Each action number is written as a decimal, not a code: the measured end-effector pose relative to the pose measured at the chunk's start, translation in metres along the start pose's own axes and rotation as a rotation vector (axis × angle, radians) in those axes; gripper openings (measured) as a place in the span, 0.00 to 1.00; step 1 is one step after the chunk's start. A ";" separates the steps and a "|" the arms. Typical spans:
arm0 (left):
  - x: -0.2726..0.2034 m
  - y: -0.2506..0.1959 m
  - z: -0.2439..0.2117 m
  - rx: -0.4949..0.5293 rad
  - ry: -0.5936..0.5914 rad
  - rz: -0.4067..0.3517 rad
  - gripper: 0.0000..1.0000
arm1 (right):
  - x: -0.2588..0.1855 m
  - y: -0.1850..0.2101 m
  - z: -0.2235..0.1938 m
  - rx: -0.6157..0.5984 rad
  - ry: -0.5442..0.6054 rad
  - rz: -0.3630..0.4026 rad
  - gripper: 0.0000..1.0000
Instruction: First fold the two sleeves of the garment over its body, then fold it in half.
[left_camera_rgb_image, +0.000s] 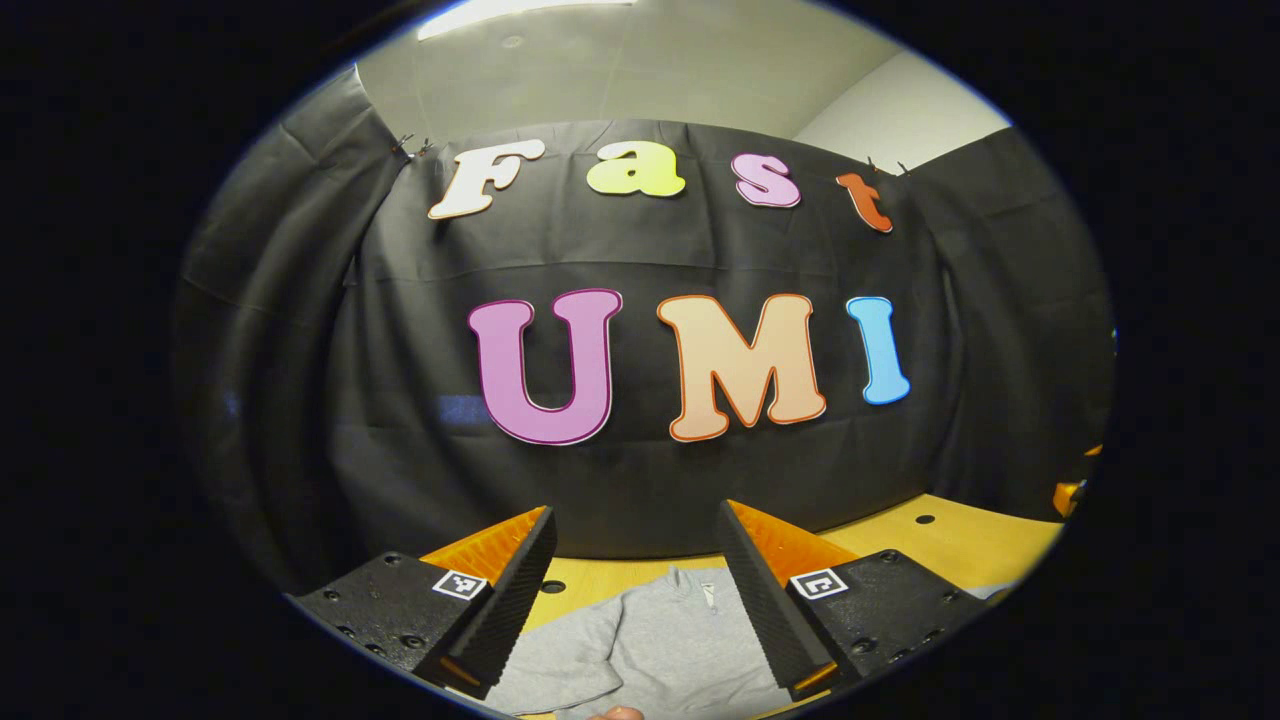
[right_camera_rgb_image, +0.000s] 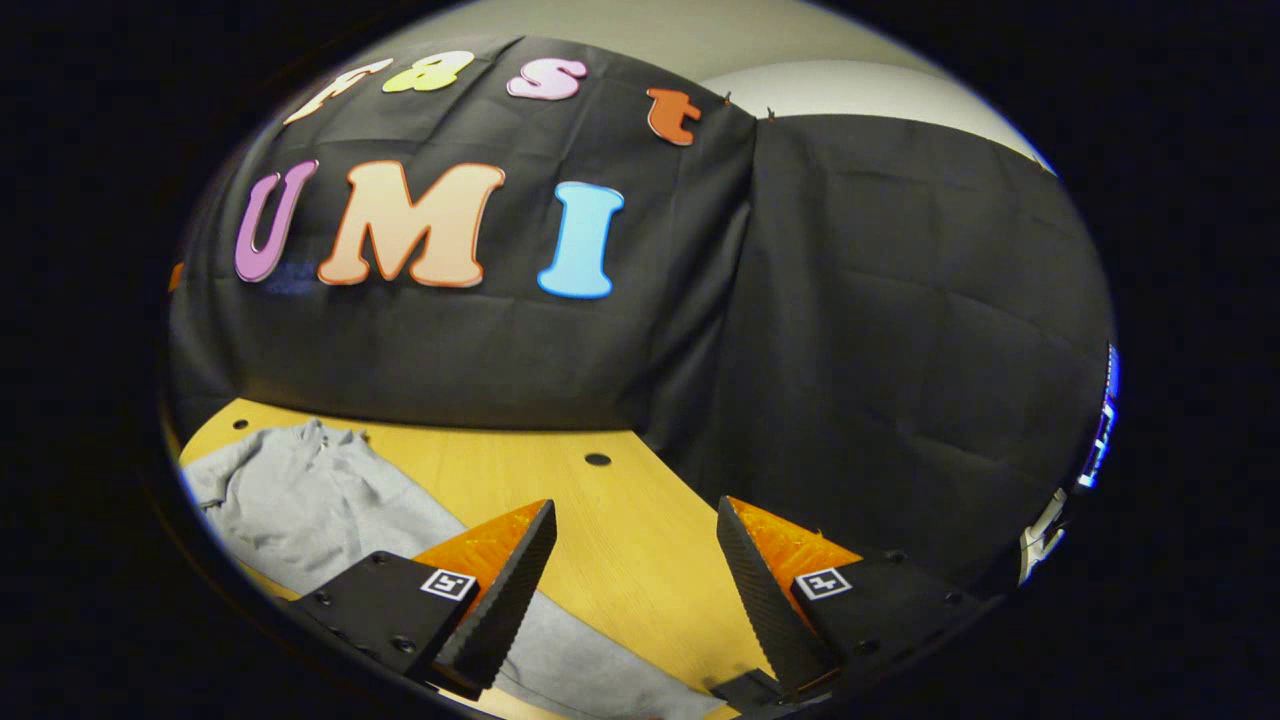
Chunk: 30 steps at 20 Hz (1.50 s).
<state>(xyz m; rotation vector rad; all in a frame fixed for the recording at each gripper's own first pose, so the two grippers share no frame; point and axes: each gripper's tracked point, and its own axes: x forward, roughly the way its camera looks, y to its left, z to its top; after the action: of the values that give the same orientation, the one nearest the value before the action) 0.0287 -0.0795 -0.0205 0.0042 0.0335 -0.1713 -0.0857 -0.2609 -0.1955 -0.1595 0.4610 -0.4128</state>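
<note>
The grey garment (left_camera_rgb_image: 660, 640) lies flat on the yellow wooden table (left_camera_rgb_image: 940, 545) at the bottom centre of the left gripper view, its collar pointing toward the black cloth wall (left_camera_rgb_image: 640, 480) and one sleeve bent across the lower left of the fabric; in the right gripper view the same garment (right_camera_rgb_image: 300, 500) spreads over the lower left of the frame, rumpled at its upper end, with a strip of it running down under the near finger toward the bottom edge. The left gripper (left_camera_rgb_image: 637, 590) hangs above the garment with its jaws released and spread wide, nothing between them, the cloth showing through the gap. The right gripper (right_camera_rgb_image: 637, 590) is likewise released, jaws well apart, with bare tabletop between them and the garment beneath its left finger only. Small dark holes dot the table (right_camera_rgb_image: 620, 520) near the wall. Above the wall, in the upper part of both views, a pale ceiling and a lighter room wall appear
</note>
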 end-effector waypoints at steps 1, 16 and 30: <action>0.001 -0.002 -0.002 0.000 0.004 -0.003 0.94 | 0.001 -0.007 -0.014 -0.006 0.030 -0.012 1.00; 0.011 -0.045 -0.013 -0.005 0.037 -0.050 0.94 | -0.012 -0.033 -0.186 0.035 0.485 -0.023 1.00; 0.029 -0.129 -0.019 0.019 0.061 -0.088 0.94 | -0.021 -0.023 -0.230 -0.188 0.572 0.230 1.00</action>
<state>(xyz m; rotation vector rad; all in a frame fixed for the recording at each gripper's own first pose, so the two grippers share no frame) 0.0343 -0.2112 -0.0404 0.0266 0.0931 -0.2590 -0.2171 -0.2858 -0.3854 -0.1669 1.0720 -0.1815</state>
